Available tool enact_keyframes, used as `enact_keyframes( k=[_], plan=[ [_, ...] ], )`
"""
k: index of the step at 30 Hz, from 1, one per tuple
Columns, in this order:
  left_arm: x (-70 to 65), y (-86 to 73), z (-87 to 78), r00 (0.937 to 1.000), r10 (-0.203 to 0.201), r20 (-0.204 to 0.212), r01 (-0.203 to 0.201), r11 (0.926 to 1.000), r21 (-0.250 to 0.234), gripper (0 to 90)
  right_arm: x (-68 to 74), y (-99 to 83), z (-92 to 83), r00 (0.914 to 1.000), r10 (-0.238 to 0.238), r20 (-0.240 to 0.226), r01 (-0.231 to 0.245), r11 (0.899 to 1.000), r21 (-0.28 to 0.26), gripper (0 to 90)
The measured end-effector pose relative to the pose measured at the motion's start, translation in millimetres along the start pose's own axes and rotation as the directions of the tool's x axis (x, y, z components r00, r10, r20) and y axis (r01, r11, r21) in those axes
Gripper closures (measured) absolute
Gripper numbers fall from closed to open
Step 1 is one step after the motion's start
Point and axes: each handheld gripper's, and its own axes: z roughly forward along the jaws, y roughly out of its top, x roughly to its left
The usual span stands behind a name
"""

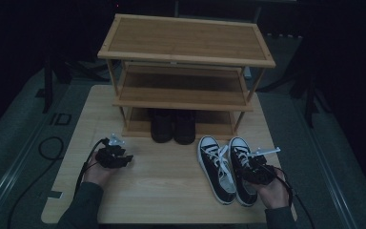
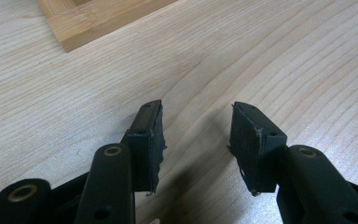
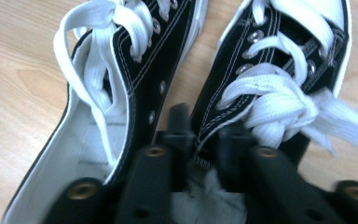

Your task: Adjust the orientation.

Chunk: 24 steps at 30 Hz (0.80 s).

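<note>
Sneakers: we pinch the right sneaker [image 3: 279, 93] by its collar wall with our right gripper [image 3: 200, 154], jaws pressed onto it. Its mate [image 3: 135, 70] lies just beside it on the table [image 1: 167, 186]. Our left gripper [image 2: 196, 140] stands spread, holding nothing, well apart from both.

A pale wooden table [image 1: 171, 191] stands in a dim room, with grey floor [image 1: 19, 129] to its left and right and darkness beyond its far edge. At the table's far side stands a three-tier bamboo rack [image 1: 186, 40], with a dark pair of boots [image 1: 174, 126] on its lowest shelf. A black cable [image 1: 47, 152] loops over the floor at the left.
</note>
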Motion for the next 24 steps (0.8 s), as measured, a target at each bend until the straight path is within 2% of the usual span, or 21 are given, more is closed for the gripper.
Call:
enact_keyframes(
  k=[3, 5, 12, 15, 19, 24],
  plan=[
    [0.5, 0.0, -0.1, 1.0, -0.001, 0.001, 0.001, 1.0, -0.001, 55.0, 0.0, 1.0, -1.5, 0.9995, 0.002, 0.031, -0.001, 0.999, -0.051, 86.8],
    [0.2, 0.0, 0.0, 1.0, -0.002, 0.001, 0.002, 1.0, -0.001, 55.0, 1.3, 1.8, -1.6, 0.9983, -0.021, 0.055, 0.025, 0.998, -0.065, 87.3],
    [0.2, -0.1, 0.0, 1.0, -0.002, 0.001, 0.002, 1.0, -0.001, 55.0, 2.7, 6.5, -6.9, 0.9926, -0.026, 0.119, 0.041, 0.991, -0.125, 88.3],
    [0.5, -0.1, -0.1, 1.0, -0.002, 0.002, 0.002, 1.0, -0.001, 55.0, 3.4, 7.7, -10.5, 0.9909, -0.027, 0.132, 0.047, 0.987, -0.153, 88.5],
    [0.1, -0.1, 0.0, 1.0, 0.0, 0.001, 0.0, 1.0, -0.001, 55.0, 3.9, 16.1, -9.6, 0.9861, -0.051, 0.159, 0.074, 0.986, -0.147, 88.4],
    [0.5, -0.1, -0.1, 1.0, -0.002, 0.002, 0.002, 1.0, -0.002, 55.0, 6.9, 23.5, 4.6, 0.973, -0.073, 0.219, 0.105, 0.985, -0.136, 88.4]
  ],
)
